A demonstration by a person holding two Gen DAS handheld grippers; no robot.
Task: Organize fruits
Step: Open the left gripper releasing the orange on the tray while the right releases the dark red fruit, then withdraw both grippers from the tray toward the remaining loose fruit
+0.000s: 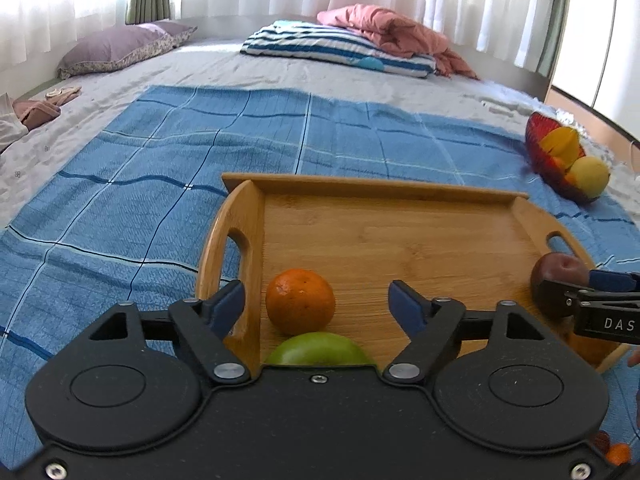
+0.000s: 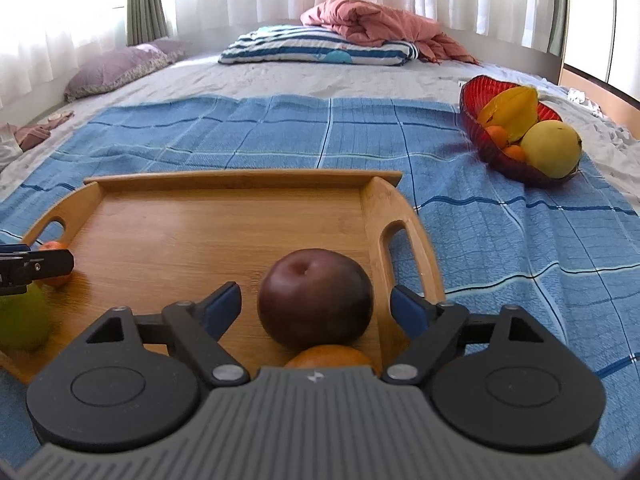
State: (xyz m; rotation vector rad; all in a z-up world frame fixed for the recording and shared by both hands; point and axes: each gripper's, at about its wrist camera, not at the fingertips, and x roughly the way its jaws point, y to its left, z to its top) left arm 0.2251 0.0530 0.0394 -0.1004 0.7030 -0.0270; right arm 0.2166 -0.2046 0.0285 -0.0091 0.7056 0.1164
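Observation:
A wooden tray (image 1: 380, 220) (image 2: 200, 216) lies on a blue checked cloth. My left gripper (image 1: 316, 294) is open at the tray's left end. An orange (image 1: 300, 300) rests on the tray between its fingers, and neither pad touches it. A green apple (image 1: 320, 350) lies just below, partly hidden by the gripper body. At the tray's right end my right gripper (image 2: 316, 294) is open around a dark red apple (image 2: 314, 298), with gaps on both sides. A second orange (image 2: 332, 356) peeks out beneath that apple.
A red bowl (image 2: 472, 96) (image 1: 534, 136) stands on the cloth to the right, holding a starfruit (image 2: 512, 110), a yellow fruit (image 2: 552, 148) and small oranges. Pillows, a striped folded blanket (image 2: 320, 50) and a pink quilt lie at the far end of the bed.

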